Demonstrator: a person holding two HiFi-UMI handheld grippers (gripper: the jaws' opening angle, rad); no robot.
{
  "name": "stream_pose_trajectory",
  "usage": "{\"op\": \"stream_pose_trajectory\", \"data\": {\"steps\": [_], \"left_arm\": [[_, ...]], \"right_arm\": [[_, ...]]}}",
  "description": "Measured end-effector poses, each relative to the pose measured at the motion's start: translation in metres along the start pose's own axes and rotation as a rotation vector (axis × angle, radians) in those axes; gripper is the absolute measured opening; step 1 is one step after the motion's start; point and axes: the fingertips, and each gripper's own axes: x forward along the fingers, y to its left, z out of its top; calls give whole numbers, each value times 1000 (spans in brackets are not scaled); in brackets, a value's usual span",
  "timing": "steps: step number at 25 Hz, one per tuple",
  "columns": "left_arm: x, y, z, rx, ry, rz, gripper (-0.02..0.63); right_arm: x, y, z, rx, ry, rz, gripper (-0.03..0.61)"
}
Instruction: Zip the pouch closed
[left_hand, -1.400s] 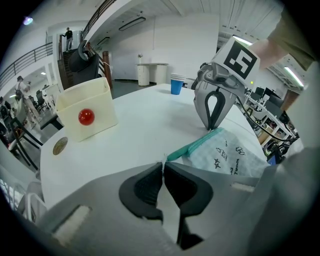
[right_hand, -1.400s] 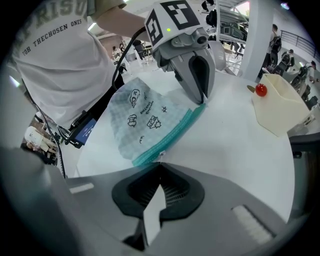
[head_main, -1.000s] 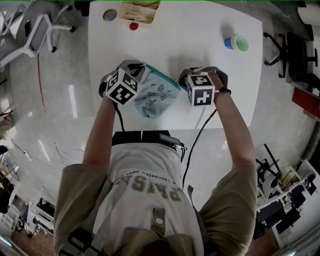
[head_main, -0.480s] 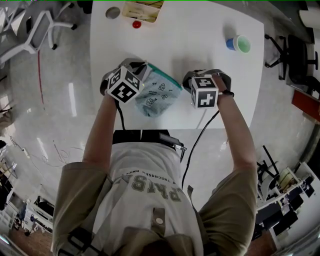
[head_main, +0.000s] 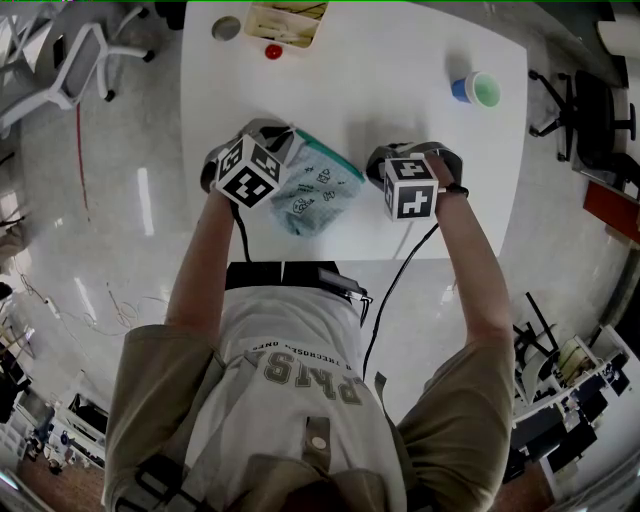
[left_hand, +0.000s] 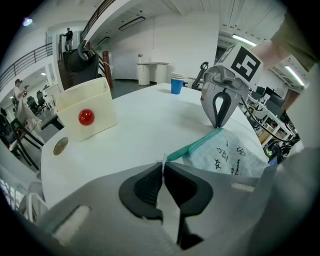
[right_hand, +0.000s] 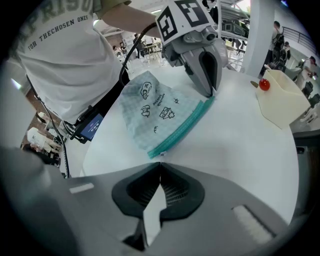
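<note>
**Two claws shut, only the left one gripping the pouch**

Two thin pads of the left claw are pinching a pale corner tab of the pouch, pinning that end down just as they were a second ago. The right claw is sitting fully closed on nothing. Over that second it has been edging slightly away from the pouch, and the near end of the teal zip band is now lying just in front of its tips, apart from them. The band is looking flat and joined along its whole visible length, so the zipping is probably finished.

The pouch is lying on the white desk between the claws. At the far edge a cream box is standing; its contents are not readable. A red ball is resting outside it, against its wall, with a round disc nearby. A blue cup is standing well apart, its contents unclear.
</note>
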Motion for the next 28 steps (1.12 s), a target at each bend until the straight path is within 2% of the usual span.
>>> {"op": "stream_pose_trajectory", "data": {"steps": [9, 20, 24, 28], "left_arm": [[1, -1, 0, 44, 17, 13, 29], [1, 2, 1, -10, -16, 26, 38], [0, 3, 2, -26, -32, 36, 90], [-3, 9, 3, -33, -45, 63, 154]], "right_arm": [[-3, 0, 4, -19, 2, -14, 5], [2, -2, 0, 25, -9, -85, 6], [1, 0, 0, 69, -33, -113, 13], [1, 4, 2, 102, -51, -138, 72]]}}
